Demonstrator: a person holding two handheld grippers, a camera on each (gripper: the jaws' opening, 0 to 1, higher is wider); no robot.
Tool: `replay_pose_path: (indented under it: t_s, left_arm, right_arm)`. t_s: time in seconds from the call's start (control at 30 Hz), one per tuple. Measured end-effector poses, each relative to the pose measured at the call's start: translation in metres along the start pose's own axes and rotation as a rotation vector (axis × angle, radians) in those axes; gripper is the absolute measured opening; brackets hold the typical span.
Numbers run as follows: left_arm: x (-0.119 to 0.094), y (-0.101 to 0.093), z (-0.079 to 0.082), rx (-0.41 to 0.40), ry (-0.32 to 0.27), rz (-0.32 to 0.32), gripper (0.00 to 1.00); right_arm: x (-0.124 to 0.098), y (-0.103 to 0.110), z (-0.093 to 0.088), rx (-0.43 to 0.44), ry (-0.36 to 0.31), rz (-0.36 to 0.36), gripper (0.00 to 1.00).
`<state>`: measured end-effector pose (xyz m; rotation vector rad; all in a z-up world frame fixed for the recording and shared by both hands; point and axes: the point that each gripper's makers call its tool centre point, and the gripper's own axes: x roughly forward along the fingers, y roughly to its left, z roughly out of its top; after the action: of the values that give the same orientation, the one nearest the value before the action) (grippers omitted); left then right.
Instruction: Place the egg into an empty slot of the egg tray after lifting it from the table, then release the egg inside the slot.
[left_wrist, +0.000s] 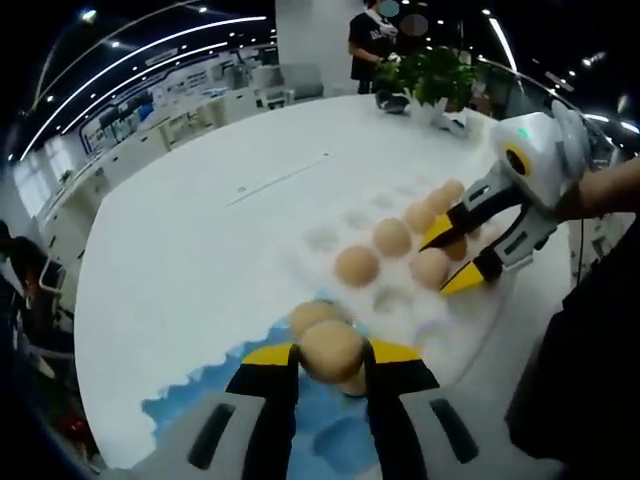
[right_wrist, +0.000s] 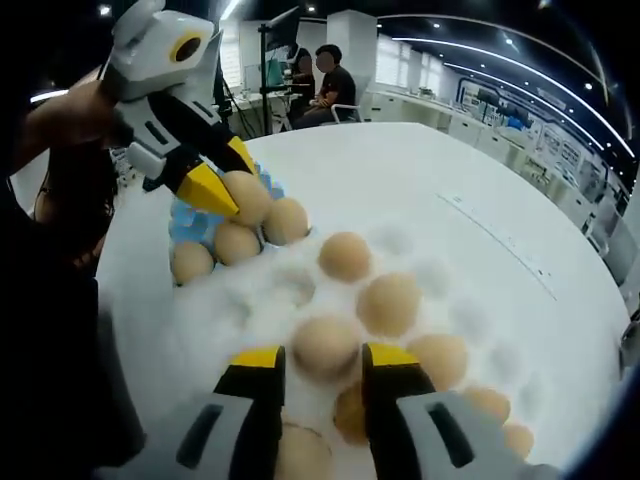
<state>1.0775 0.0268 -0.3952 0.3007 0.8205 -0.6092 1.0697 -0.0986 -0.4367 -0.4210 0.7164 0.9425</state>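
left gripper (left_wrist: 331, 352) clamping an egg (left_wrist: 330, 348) above the blue cloth (left_wrist: 340, 440), partly hiding eggs beneath | right gripper (right_wrist: 322, 357) straddling a tray egg (right_wrist: 325, 345), grip unclear | white egg tray (right_wrist: 440, 275) slots washing out

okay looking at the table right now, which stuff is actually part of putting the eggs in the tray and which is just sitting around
Part of the job:
- egg held between the left gripper jaws
- egg between the right gripper jaws
- white egg tray with eggs and empty slots
- loose eggs on the blue patch

Just lying about:
- potted plant
- people at the desks
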Motion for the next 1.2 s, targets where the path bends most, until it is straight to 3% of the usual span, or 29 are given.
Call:
replay_pose_path:
  t_s: [0.33, 0.83, 1.2]
  left_arm:
    - [-0.004, 0.007, -0.013, -0.005, 0.016, 0.021, 0.26]
    - [-0.006, 0.008, -0.017, -0.010, 0.021, 0.022, 0.26]
    - [-0.004, 0.014, -0.041, -0.040, 0.061, 0.031, 0.26]
  right_arm:
    - [0.001, -0.001, 0.000, 0.000, -0.001, -0.001, 0.32]
    - [0.000, -0.001, 0.000, 0.000, -0.003, -0.004, 0.32]
    - [0.001, -0.001, 0.000, 0.000, -0.003, -0.001, 0.32]
